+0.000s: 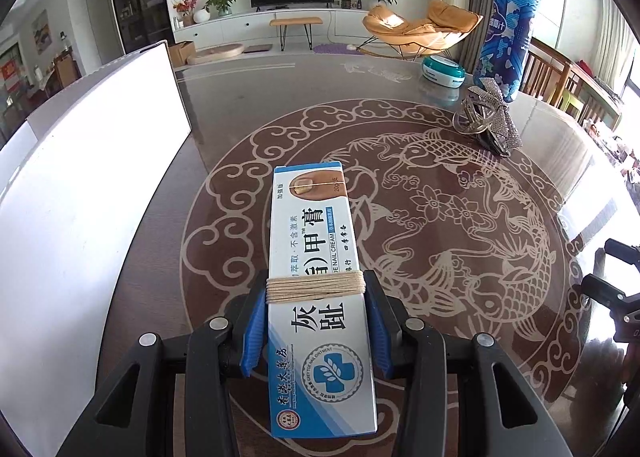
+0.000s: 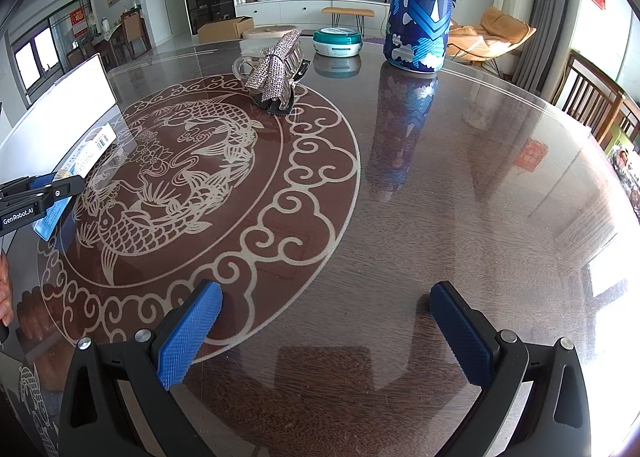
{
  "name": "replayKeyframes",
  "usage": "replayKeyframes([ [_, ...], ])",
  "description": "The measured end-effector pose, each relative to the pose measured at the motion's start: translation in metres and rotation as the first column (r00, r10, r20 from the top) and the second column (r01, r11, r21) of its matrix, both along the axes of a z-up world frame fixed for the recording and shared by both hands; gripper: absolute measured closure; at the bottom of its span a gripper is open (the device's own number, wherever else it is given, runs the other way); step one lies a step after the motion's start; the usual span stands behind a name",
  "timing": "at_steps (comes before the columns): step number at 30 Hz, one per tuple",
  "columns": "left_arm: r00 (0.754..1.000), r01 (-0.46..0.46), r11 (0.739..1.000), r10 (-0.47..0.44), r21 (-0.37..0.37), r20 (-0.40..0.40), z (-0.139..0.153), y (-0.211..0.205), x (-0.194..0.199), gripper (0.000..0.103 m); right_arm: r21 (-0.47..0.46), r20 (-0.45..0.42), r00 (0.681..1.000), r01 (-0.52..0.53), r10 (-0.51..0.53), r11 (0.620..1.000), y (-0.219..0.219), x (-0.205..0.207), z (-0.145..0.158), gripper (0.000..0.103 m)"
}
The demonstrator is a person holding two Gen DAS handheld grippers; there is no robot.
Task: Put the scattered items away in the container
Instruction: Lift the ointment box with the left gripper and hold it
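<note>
Left wrist view: the left gripper [image 1: 316, 321] clamps a white-and-blue ointment box [image 1: 318, 277] bound with tan string [image 1: 315, 287]; the right gripper [image 2: 326, 333] gapes, holding nothing.

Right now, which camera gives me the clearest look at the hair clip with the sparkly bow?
The right wrist view: the hair clip sits near the middle, its bow and clear teeth plain to see. The left wrist view shows the clip smaller, off to the right edge beside the blue can.
</note>
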State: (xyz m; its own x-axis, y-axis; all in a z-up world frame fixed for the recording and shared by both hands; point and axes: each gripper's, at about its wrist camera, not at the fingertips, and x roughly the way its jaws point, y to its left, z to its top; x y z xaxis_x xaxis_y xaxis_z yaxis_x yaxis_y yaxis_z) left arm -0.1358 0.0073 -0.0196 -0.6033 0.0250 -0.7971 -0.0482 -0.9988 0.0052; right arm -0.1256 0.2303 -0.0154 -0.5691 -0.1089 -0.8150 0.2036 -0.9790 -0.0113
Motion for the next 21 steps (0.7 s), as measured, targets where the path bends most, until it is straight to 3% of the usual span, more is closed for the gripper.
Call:
replayKeyframes([
  [21, 1.0, -0.001, 1.0, 0.001, 0.002, -0.021, -0.0011, 0.0, 0.0027, 0.059, 0.0, 0.0, 1.0, 0.0, 0.0, 1.0, 0.0001, -0.0004, -0.0001, 0.0],
])
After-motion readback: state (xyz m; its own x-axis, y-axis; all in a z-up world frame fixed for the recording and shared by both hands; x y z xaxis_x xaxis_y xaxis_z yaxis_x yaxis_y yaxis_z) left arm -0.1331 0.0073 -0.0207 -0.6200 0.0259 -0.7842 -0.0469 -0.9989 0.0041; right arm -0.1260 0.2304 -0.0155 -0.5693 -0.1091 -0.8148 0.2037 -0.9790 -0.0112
